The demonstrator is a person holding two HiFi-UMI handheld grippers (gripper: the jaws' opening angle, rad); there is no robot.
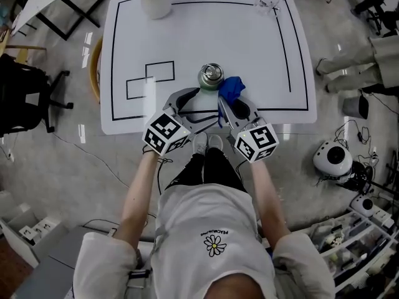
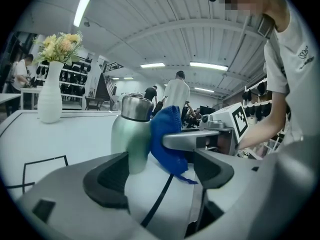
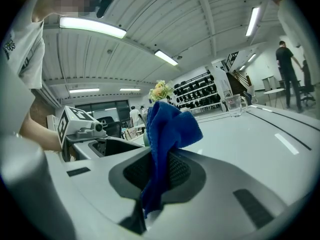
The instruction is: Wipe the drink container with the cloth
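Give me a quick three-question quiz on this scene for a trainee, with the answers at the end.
1. True or false: the left tool has its jaws shut.
2. Which holds the cloth? A left tool, B right tool, C neither.
3. Fill in: a white ____ stands at the table's far left corner.
Key: 1 false, they stand apart. 2 B. 3 vase.

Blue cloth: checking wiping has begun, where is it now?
Head view, right of centre near the table's front edge: the blue cloth is clamped in the right gripper, against the right side of the green steel bottle.
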